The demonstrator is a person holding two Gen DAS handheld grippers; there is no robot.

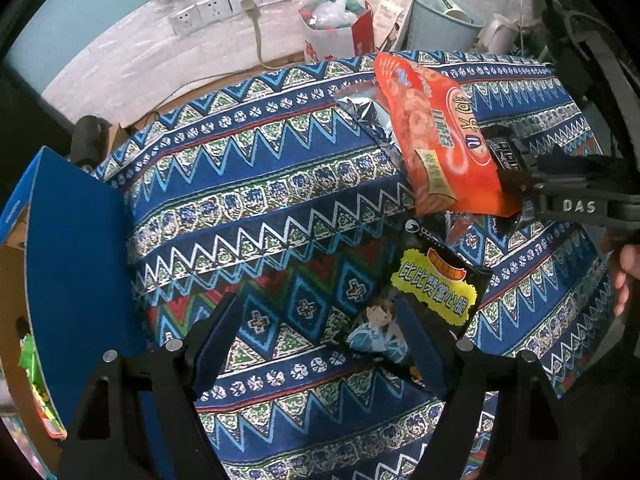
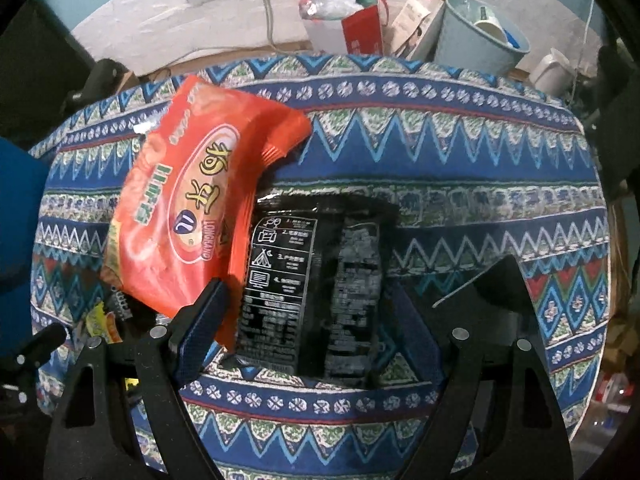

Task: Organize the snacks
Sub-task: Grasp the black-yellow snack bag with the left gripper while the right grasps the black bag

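Observation:
A black snack pack with a yellow label [image 1: 434, 292] lies on the patterned tablecloth [image 1: 260, 184]. My left gripper [image 1: 320, 344] hangs open over the cloth, its right finger overlapping that pack's lower edge. An orange snack bag [image 1: 440, 136] leans on a silver packet [image 1: 368, 112]. My right gripper [image 1: 516, 188] comes in from the right. In the right wrist view the right gripper [image 2: 308, 320] stands open, straddling a black packet [image 2: 312, 280] lying back side up. The orange bag [image 2: 180, 208] rests against its left finger. A corner of the yellow-labelled pack [image 2: 104, 320] shows at the lower left.
A cardboard box with a blue flap [image 1: 76, 240] stands at the table's left edge, with bright packets inside. Behind the table are wall sockets [image 1: 228, 4], a full white bag [image 1: 328, 28] and a pale blue bin [image 1: 444, 20]. A person's hand [image 1: 624, 276] holds the right gripper.

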